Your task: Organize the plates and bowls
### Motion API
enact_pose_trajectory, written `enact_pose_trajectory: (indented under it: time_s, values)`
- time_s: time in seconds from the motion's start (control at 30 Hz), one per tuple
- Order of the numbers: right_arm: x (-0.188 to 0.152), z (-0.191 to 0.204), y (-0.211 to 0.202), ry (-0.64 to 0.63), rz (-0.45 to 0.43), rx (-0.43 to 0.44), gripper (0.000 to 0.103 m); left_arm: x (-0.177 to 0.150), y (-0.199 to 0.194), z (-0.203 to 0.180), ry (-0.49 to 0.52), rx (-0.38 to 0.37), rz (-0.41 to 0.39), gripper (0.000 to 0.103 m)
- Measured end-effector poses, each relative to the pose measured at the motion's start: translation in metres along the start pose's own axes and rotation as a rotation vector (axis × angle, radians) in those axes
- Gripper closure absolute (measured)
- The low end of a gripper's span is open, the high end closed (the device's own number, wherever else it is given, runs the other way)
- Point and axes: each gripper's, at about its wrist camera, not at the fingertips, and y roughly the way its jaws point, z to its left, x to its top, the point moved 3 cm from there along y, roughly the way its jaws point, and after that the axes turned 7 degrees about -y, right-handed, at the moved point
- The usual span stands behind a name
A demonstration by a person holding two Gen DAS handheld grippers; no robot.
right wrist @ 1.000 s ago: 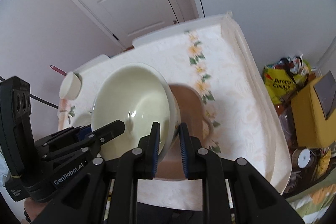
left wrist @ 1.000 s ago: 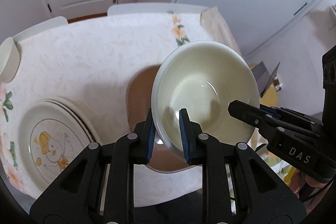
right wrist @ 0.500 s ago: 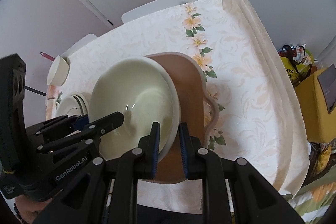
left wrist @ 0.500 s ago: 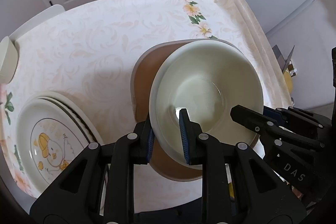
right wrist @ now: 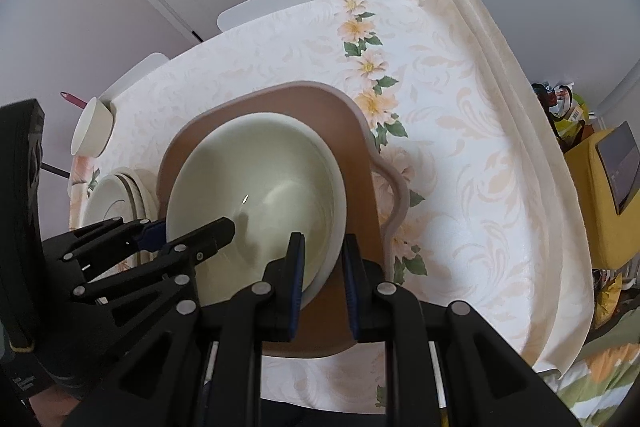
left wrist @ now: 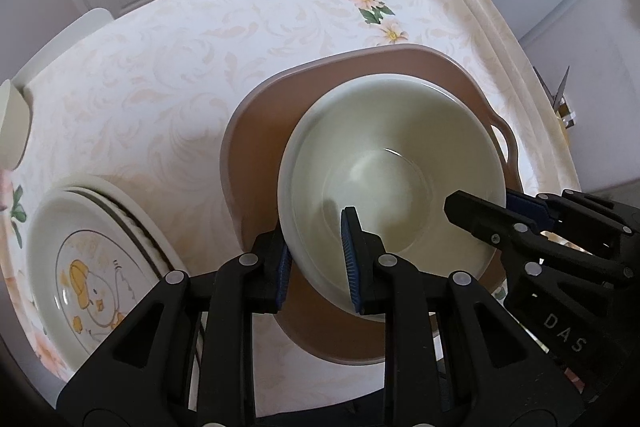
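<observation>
left tool (left wrist: 316, 259): clenched on the cream bowl (left wrist: 392, 163) rim at 7 o'clock.
right tool (right wrist: 322, 277): clamped on the same rim at 5 o'clock.
bowl: inside the brown basin (left wrist: 256, 131), looks seated or nearly.
step: lower level, loosen both together.
clearance: plate stack (left wrist: 80, 255) close at 9 o'clock; worktop (right wrist: 460, 163) edge drops off at 3 o'clock; open room at 12.
</observation>
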Motion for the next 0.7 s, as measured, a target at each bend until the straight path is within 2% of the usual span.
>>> enact_pose_trajectory:
  time_s: [0.37, 0.7]
  values:
    - [0.000, 0.002, -0.004, 0.014, 0.004, -0.009, 0.086, 0.002, -0.011, -0.001, 0.010, 0.024, -0.012, 0.083]
    - [-0.001, 0.000, -0.022, 0.027, -0.032, -0.003, 0.086, 0.004, -0.033, -0.003, 0.023, 0.033, -0.051, 0.083]
